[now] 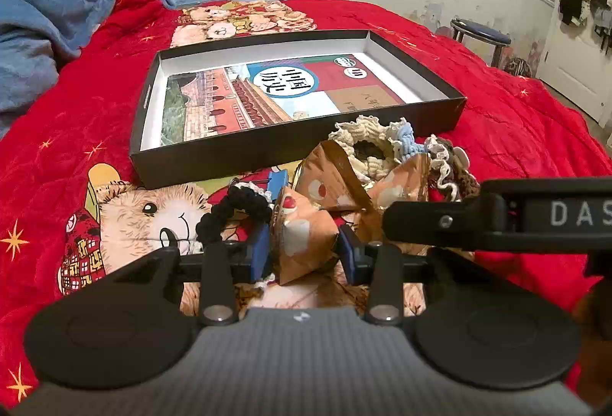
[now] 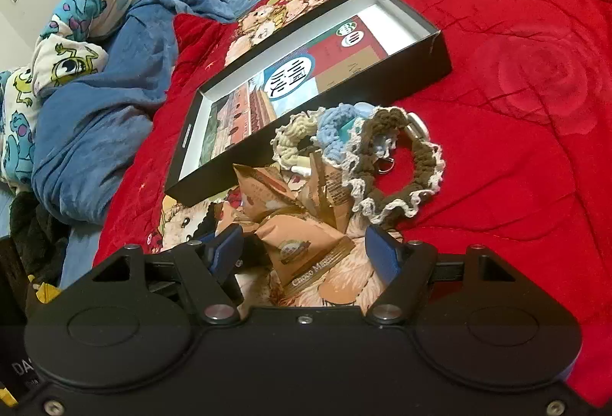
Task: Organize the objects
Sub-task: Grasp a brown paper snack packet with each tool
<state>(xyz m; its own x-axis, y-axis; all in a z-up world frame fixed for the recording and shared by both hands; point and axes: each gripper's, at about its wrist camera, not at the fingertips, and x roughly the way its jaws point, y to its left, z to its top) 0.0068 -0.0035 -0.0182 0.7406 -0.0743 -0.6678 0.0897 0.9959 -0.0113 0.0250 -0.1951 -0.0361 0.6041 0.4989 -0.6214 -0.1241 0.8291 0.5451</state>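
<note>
A pile of brown snack packets (image 1: 336, 186) and crocheted scrunchies lies on the red bedspread in front of a black open box (image 1: 267, 152). My left gripper (image 1: 304, 247) is shut on a brown snack packet (image 1: 302, 232). My right gripper (image 2: 304, 251) is open, its blue pads on either side of a brown "Choco Magic" packet (image 2: 306, 251) without touching it. A brown-and-white scrunchie (image 2: 401, 163), a blue one (image 2: 332, 132) and a cream one (image 2: 290, 140) lie beyond it. A black scrunchie (image 1: 229, 213) lies left of my left gripper. The right gripper's body crosses the left wrist view (image 1: 497, 221).
The box (image 2: 382, 87) holds a book with a red-building cover (image 1: 267, 94). A blue blanket (image 2: 95, 110) and cartoon quilt are heaped at the left. A stool (image 1: 482, 37) stands beyond the bed's far edge. Open red bedspread lies to the right (image 2: 516, 110).
</note>
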